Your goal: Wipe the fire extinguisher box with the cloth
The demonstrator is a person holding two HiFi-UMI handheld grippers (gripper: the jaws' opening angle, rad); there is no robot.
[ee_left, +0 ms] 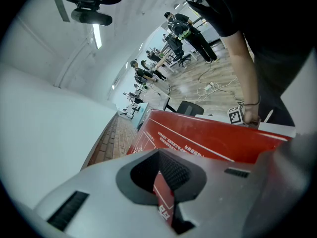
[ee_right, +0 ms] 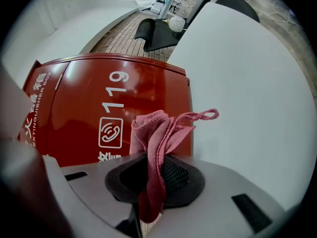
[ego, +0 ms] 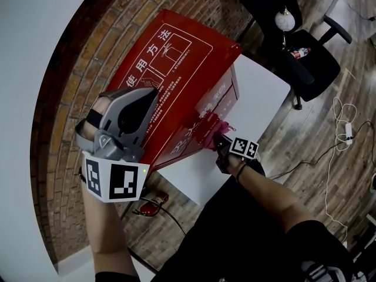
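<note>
White table (ego: 264, 87) stands on wood floor (ego: 329, 181). Black office chair (ego: 317, 63) near it, small bottle (ego: 301, 53) on the seat, white round object (ego: 285, 20) close by. White cable (ego: 343, 128) trails over floor. Brick strip (ego: 70, 110) runs along white wall (ego: 29, 69).

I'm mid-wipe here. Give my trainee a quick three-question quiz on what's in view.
1. Multiple choice: what is in the right claw? A) a sponge B) a cloth C) nothing
2. True or false: the box is blue.
3. Fill in: the big white number on the box's front, next to the cloth, reads ___.

Key: 1 B; 2 false, it is red; 3 119.
</note>
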